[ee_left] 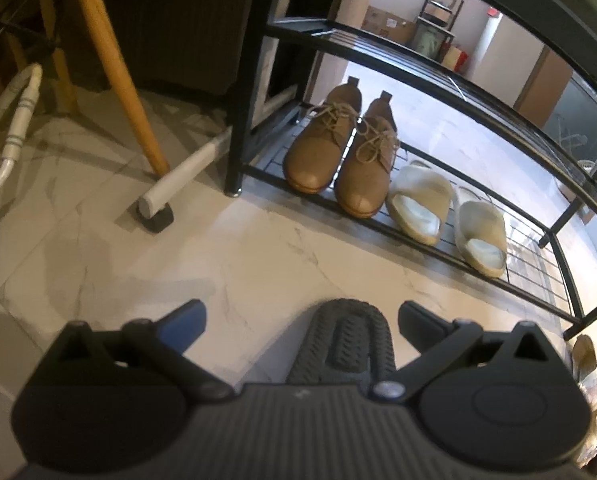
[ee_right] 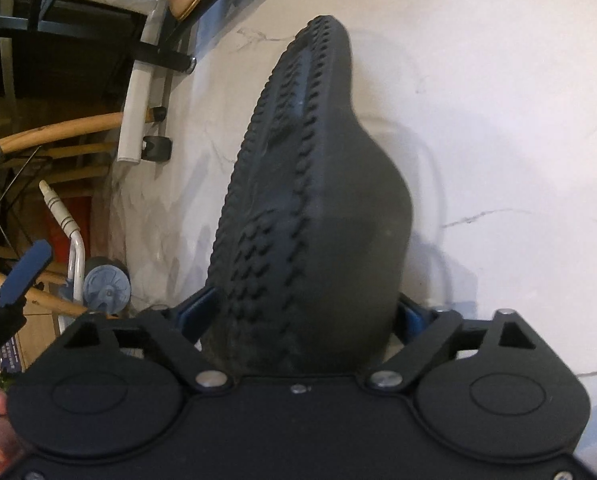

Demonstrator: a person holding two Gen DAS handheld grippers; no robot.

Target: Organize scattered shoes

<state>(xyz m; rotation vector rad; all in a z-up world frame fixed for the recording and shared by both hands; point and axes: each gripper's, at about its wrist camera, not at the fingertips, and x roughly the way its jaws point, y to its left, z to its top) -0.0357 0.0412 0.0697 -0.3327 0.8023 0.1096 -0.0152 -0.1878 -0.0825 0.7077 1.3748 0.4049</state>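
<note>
Shoes are lying partly sorted: a dark rubber slipper [ee_right: 310, 208], turned on edge with its treaded sole showing, is sitting clamped between the fingers of the right gripper [ee_right: 304, 312] above the white marble floor [ee_right: 498, 120]. Close by, the left gripper [ee_left: 298, 322] is hanging with its fingers spread apart and gripping nothing, the slipper's sole showing in the gap between them. Beyond it, a black metal shoe rack [ee_left: 418, 240] is standing on the floor, its bottom shelf carrying a pair of brown lace-up shoes [ee_left: 340, 156] and, just beside them, a pair of beige slides [ee_left: 450, 216]. Further left, a wooden chair leg [ee_left: 118, 72] is slanting down to the floor.
</note>
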